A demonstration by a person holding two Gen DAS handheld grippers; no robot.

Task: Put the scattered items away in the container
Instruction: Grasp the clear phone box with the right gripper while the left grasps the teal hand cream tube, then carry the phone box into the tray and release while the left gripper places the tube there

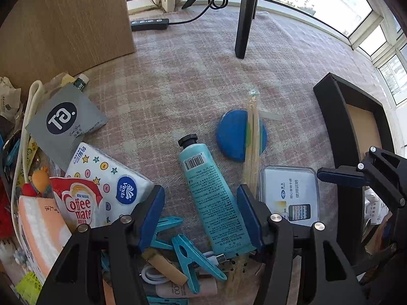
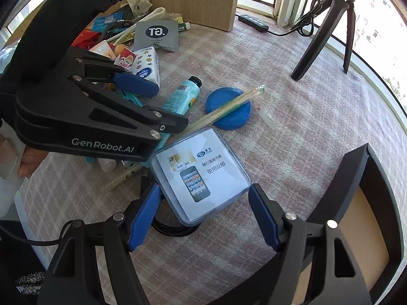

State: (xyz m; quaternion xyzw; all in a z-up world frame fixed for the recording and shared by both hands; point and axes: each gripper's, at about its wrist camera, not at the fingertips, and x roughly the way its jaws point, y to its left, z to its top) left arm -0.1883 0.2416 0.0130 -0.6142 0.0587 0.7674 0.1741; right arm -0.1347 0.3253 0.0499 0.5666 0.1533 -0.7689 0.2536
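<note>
My left gripper [image 1: 201, 216] is open, its fingers on either side of a teal hand-cream tube [image 1: 209, 193] lying on the checked cloth. My right gripper [image 2: 203, 218] is open around the near end of a clear plastic card case [image 2: 198, 172] with a phone picture on it. The case also shows in the left wrist view [image 1: 290, 193]. A blue round lid [image 1: 240, 134] lies beyond, with wrapped chopsticks [image 1: 251, 137] across it. The black container [image 2: 368, 203] with a brown floor stands at the right. Whether the grippers touch their items I cannot tell.
A pile at the left holds a Vinda tissue pack [image 1: 112, 178], a Coffee-mate sachet [image 1: 76, 203], a grey packet [image 1: 66, 124], and teal clothes pegs [image 1: 193, 256]. A wooden panel [image 1: 66, 25], a power strip [image 1: 150, 24] and a black tripod [image 2: 328, 30] stand farther back.
</note>
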